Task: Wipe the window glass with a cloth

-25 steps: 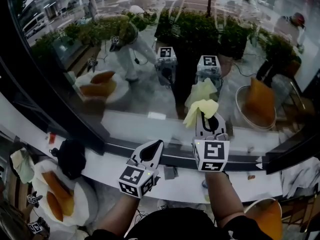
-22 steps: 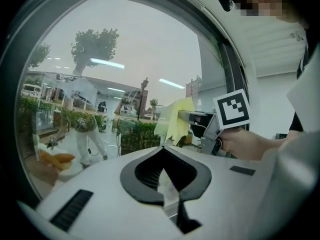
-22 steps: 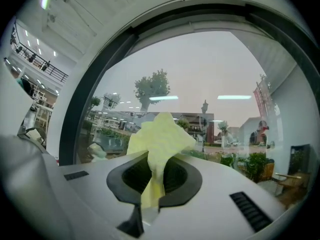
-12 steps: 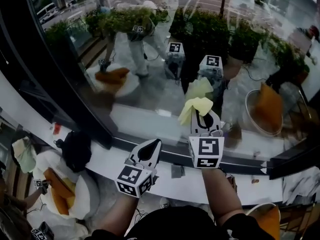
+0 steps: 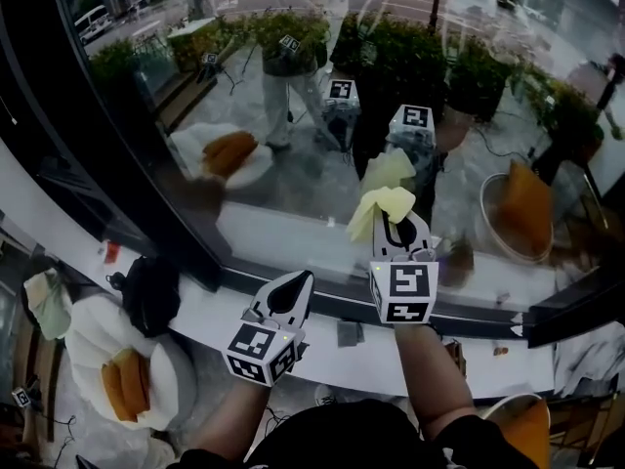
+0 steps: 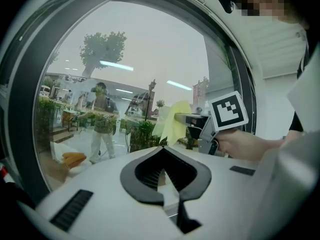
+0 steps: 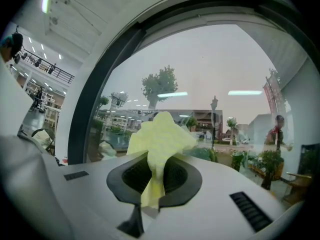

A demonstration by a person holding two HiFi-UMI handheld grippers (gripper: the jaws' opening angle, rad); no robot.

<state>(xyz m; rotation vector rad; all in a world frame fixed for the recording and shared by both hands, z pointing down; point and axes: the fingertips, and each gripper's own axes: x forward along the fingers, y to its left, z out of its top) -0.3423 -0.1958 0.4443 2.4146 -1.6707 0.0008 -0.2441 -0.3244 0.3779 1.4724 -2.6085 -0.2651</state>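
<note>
Window glass (image 5: 293,179) before you, your right gripper (image 5: 398,223) with fingers clamped on the yellow cloth (image 5: 384,204), cloth bunched beyond the fingertips touching the pane, your left gripper (image 5: 303,283) with fingers together, empty.

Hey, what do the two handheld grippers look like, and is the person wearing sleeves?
Both are white, wedge-shaped shells. The left gripper and right gripper each have a black, spade-shaped rim around ribbed dark jaws. Each carries a white cube printed with black square markers. No cables show. The forearms are bare of sleeves below a dark top.
</note>
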